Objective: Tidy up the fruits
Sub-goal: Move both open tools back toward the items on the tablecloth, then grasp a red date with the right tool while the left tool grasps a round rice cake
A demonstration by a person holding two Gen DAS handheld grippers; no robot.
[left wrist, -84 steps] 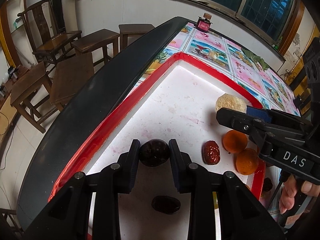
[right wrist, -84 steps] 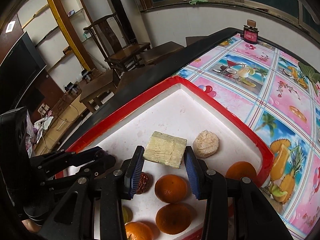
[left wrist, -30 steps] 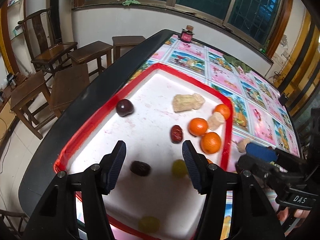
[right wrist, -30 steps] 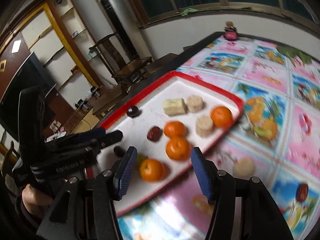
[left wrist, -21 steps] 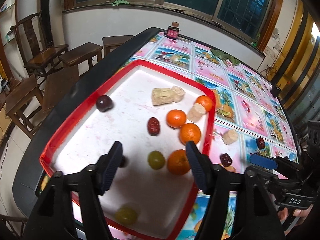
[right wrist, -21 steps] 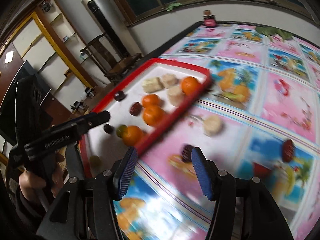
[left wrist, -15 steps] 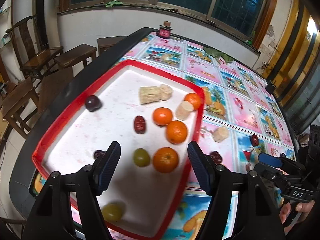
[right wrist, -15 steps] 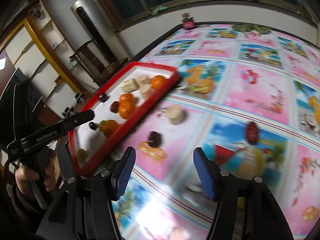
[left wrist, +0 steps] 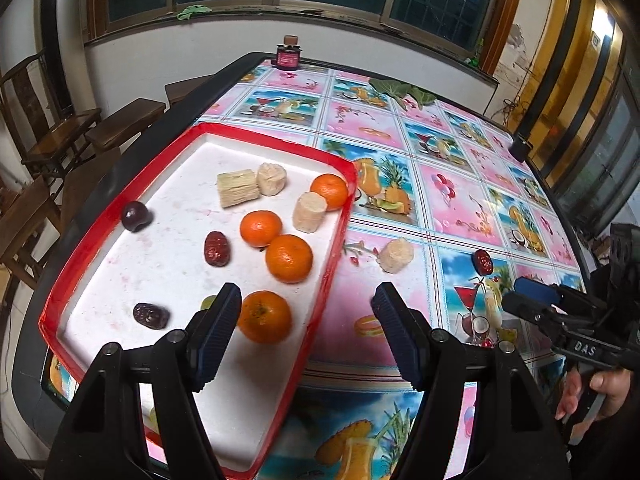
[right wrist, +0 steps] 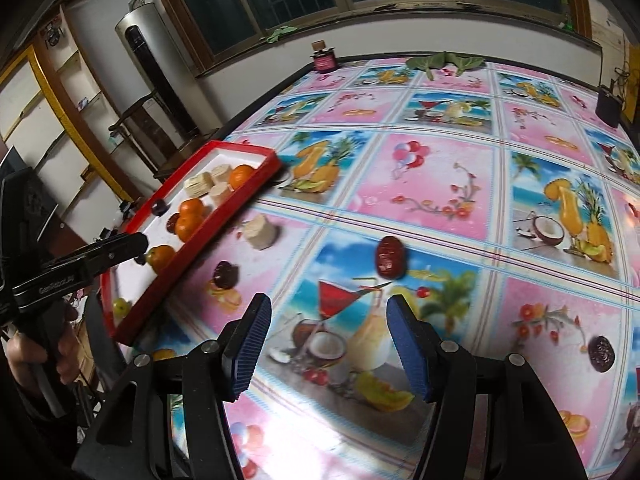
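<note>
We hold both grippers above the table with nothing between their fingers. The left gripper (left wrist: 306, 334) is spread wide over the tray's (left wrist: 120, 196) right rim, one finger above the white floor, the other above the tablecloth (left wrist: 452, 184). The right gripper (right wrist: 326, 344) is equally wide apart over bare cloth, well right of the tray.

Inside the tray we see four oranges: one (left wrist: 329, 191) in the far right corner against the rim, two (left wrist: 261, 228) (left wrist: 289, 258) touching in the middle, one (left wrist: 264, 317) near our left finger. A pale cane piece (left wrist: 309, 212) touches the corner orange; two more (left wrist: 236, 188) (left wrist: 272, 179) sit together near the far edge. A dark plum (left wrist: 136, 216) lies just beside the left rim, a red date (left wrist: 217, 249) mid-tray, a dark date (left wrist: 151, 315) toward the near left. A green grape (right wrist: 120, 305) sits in the near corner.

Outside, a cane piece (right wrist: 260, 232) and a dark fruit (right wrist: 225, 274) lie just beside the tray's right rim. A red date (right wrist: 389, 258) lies on open cloth ahead of the right gripper, and another dark fruit (right wrist: 601, 353) well off to the right. The tray's floor has open room along its left and far sides.
</note>
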